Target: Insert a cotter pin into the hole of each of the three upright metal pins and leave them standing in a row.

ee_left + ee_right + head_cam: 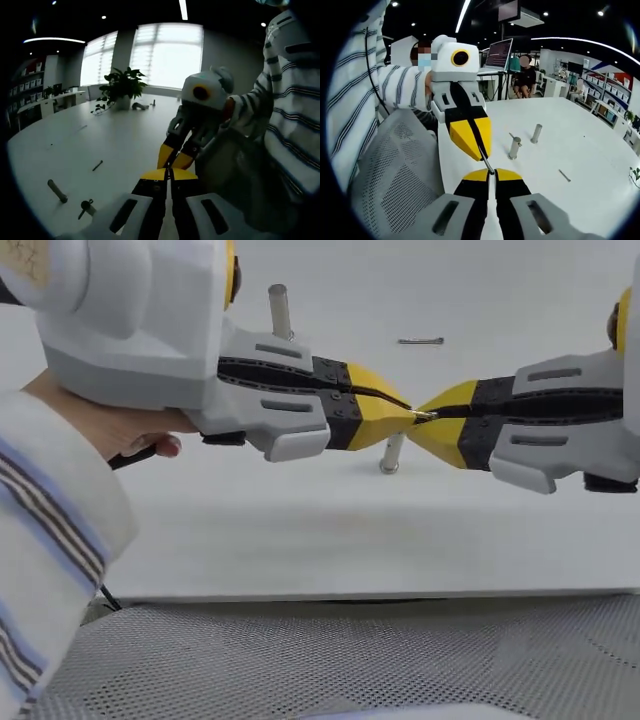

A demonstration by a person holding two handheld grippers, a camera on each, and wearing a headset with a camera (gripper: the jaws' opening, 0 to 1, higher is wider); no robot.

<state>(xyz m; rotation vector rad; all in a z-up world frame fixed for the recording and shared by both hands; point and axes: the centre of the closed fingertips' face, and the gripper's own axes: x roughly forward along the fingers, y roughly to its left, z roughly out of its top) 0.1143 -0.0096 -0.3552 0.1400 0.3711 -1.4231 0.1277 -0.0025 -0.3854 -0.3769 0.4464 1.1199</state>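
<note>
My left gripper (408,410) and right gripper (430,418) meet tip to tip above the white table. Both are shut on one thin cotter pin (424,416), which the right gripper view shows as a dark rod (484,154) running from the left gripper (477,153) to the right gripper (491,174). One upright metal pin (391,453) stands just behind the tips, with a thin pin sticking out near its top (514,148). A second metal pin (279,308) stands farther back (536,133). In the left gripper view, the left gripper (170,173) faces the right gripper (172,161).
A loose cotter pin (421,341) lies on the table (300,530) at the back. A grey mesh chair back (300,660) rises below the table's near edge. A potted plant (120,87) stands at the far end, and a person (525,75) sits in the distance.
</note>
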